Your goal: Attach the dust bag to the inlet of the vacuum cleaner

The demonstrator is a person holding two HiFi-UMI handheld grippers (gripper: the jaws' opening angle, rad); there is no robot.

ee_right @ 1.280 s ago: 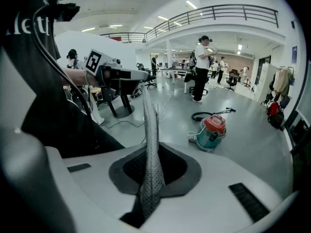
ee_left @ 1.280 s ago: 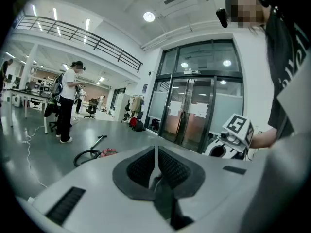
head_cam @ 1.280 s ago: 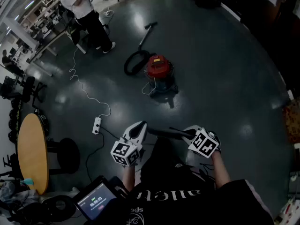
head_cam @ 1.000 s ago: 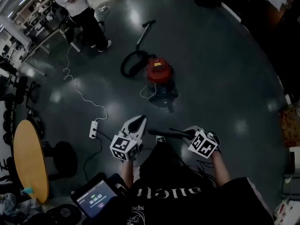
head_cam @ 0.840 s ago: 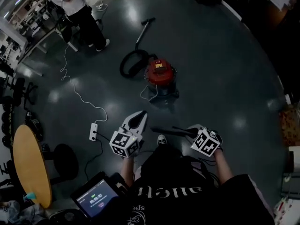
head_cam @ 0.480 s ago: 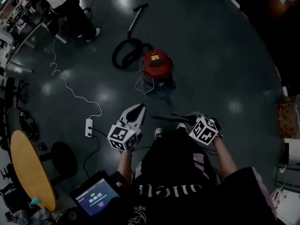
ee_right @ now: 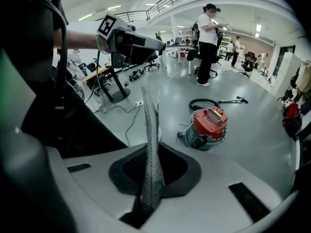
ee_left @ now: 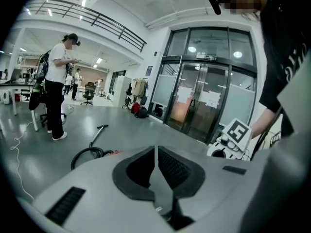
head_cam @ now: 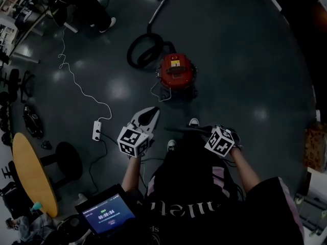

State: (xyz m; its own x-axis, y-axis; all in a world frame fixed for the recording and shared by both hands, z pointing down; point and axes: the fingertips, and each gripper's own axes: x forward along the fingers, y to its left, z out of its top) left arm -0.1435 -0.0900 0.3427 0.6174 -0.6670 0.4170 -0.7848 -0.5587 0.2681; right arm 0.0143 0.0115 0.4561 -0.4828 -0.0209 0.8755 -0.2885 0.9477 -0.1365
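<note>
The red vacuum cleaner point(head_cam: 176, 71) stands on the dark floor, its black hose point(head_cam: 140, 52) coiled behind it and the wand point(head_cam: 158, 6) lying beyond. I see no dust bag in any view. My left gripper point(head_cam: 152, 112) is shut with nothing in it, held to the near left of the vacuum. My right gripper point(head_cam: 168, 129) points left across my body, its long pads pressed together and empty. In the right gripper view the vacuum point(ee_right: 209, 125) sits ahead and to the right of the jaws point(ee_right: 147, 93). The left gripper view point(ee_left: 155, 149) shows just the hose point(ee_left: 90, 154).
A white power strip point(head_cam: 96, 130) with a trailing cable lies left of my hands. A round wooden table point(head_cam: 30, 172), a black stool point(head_cam: 69, 160) and a tablet point(head_cam: 104, 213) are at the near left. A person point(ee_right: 209, 33) stands beyond the vacuum.
I have walked closer to the vacuum, which now sits lower and larger in the head view. Both grippers came forward and down with me, jaws still shut.
</note>
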